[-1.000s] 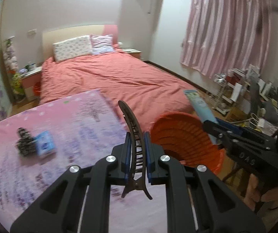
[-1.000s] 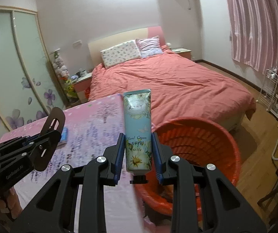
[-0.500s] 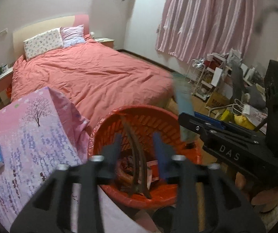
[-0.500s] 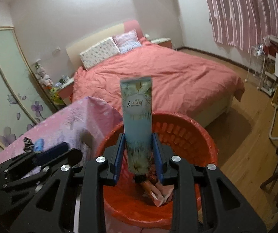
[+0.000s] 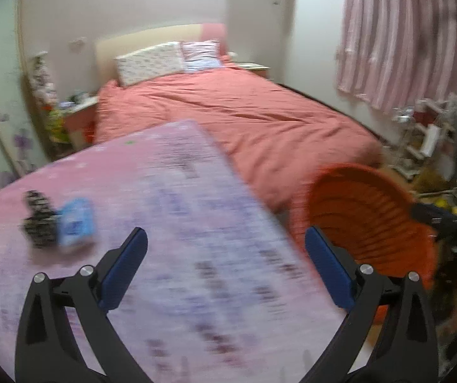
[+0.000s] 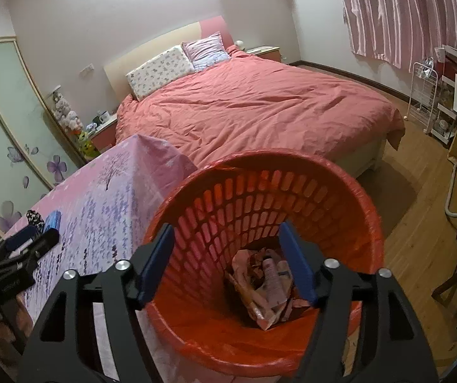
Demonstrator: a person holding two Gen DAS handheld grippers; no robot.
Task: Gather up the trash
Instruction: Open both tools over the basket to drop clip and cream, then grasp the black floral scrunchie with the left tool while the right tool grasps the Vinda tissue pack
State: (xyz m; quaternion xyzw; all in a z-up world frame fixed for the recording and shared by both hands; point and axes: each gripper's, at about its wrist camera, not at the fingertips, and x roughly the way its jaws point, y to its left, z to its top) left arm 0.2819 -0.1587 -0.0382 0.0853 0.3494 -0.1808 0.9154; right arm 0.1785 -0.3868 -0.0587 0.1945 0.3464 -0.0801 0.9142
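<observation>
While the right gripper (image 6: 226, 257) hangs over the orange basket (image 6: 349, 178), its jaws are opening with nothing between them. Crumpled trash (image 6: 265, 287) lies at the basket's bottom. Over the pink tablecloth (image 5: 171, 210), the left gripper (image 5: 226, 244) is opening wide, empty too. A blue packet (image 5: 76, 221) touches a dark patterned item (image 5: 37, 218) on the cloth. The basket stands just beside the table.
</observation>
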